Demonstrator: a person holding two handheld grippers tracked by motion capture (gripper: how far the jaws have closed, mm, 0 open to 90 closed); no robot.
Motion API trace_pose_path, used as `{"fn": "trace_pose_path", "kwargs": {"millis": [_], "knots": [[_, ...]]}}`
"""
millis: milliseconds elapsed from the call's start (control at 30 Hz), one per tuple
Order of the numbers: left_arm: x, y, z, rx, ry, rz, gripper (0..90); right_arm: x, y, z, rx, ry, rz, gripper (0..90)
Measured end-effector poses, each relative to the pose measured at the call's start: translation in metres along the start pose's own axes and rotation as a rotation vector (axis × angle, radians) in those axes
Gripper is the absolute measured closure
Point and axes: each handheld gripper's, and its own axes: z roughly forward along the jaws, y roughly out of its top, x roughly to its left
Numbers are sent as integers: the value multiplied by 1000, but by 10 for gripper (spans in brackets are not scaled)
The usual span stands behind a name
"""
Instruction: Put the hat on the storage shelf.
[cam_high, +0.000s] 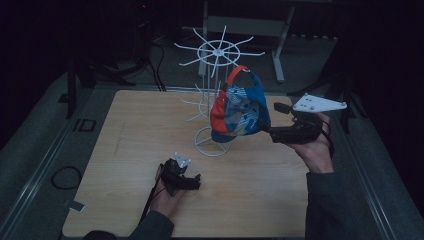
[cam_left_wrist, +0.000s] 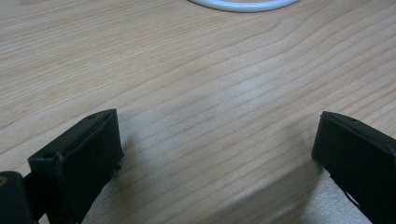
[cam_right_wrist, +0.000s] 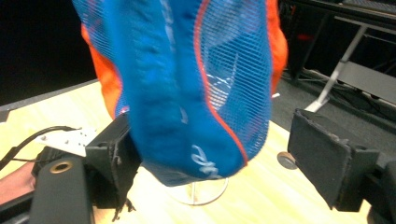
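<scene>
Cap: blue-orange mesh, hanging on white rack | right tongs: apart, cap between, unclamped | left tongs: apart, nothing between, low over tabletop

The blue-and-orange mesh cap hanging on the white wire rack is blurred and cut off at the top edge in the right gripper view, hiding most of the rack's round base ring behind it.

Dim room, wooden table, grey floor, black cables, metal frame legs behind
</scene>
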Motion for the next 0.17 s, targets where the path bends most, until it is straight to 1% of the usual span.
{"fn": "trace_pose_path", "kwargs": {"millis": [167], "knots": [[0,0,0,0,-1,0,19,-1,-6,1,4,-3,28,203]]}}
